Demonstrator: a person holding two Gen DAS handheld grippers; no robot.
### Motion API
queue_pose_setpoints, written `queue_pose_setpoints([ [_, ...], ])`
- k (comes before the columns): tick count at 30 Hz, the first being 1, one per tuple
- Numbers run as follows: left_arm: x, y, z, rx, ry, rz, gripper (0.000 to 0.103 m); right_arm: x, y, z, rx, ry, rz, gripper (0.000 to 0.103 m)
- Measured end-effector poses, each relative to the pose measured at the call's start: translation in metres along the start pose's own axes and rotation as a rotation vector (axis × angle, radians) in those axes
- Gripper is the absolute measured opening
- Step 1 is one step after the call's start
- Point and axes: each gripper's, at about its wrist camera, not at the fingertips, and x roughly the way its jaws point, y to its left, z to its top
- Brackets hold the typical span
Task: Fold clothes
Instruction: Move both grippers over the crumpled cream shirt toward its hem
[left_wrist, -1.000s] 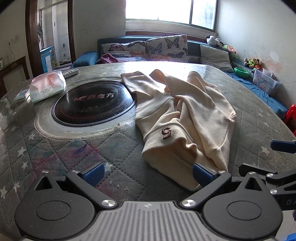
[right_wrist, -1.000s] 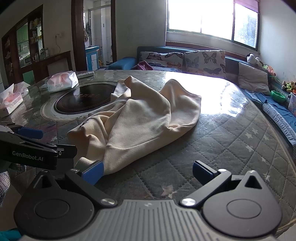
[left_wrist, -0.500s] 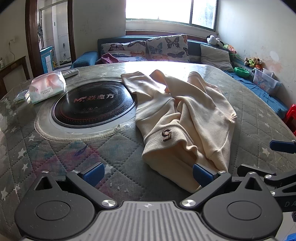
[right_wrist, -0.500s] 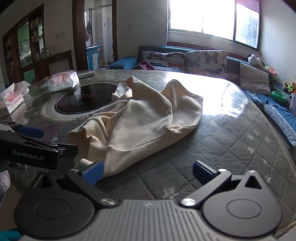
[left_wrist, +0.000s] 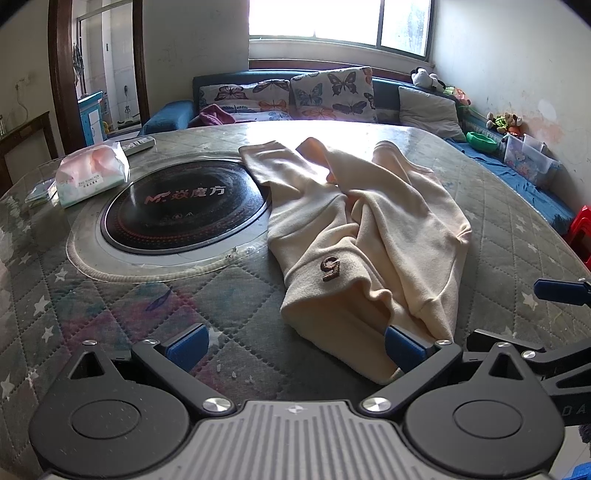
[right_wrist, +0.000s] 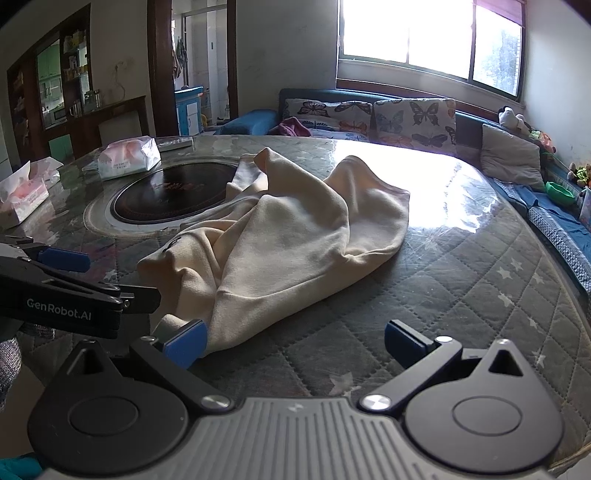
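Cream garment (left_wrist: 365, 236) lies crumpled on the quilted table (left_wrist: 110, 306) (unfolded); left gripper (left_wrist: 295, 345) and right gripper (right_wrist: 293, 341), jaws spread and empty, should pinch separate near-hem corners.

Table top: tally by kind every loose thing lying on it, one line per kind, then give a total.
Cream garment: 1
Tissue packs: 2
Remote control: 1
Flat packet by the tissue pack: 1
Total: 5
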Motion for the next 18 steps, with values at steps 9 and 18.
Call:
queue_pose_setpoints([
  [9, 0.0021, -0.0007, 0.0022, 0.003, 0.006, -0.002, 0.103, 0.0037, -0.0004, 0.0019, 0.005, 0.005, 0.0, 0.103],
  [18, 0.006, -0.0009, 0.0067, 0.005, 0.011, -0.003, 0.103, 0.0082, -0.0016, 0.0049, 0.005, 0.012, 0.001, 0.103],
])
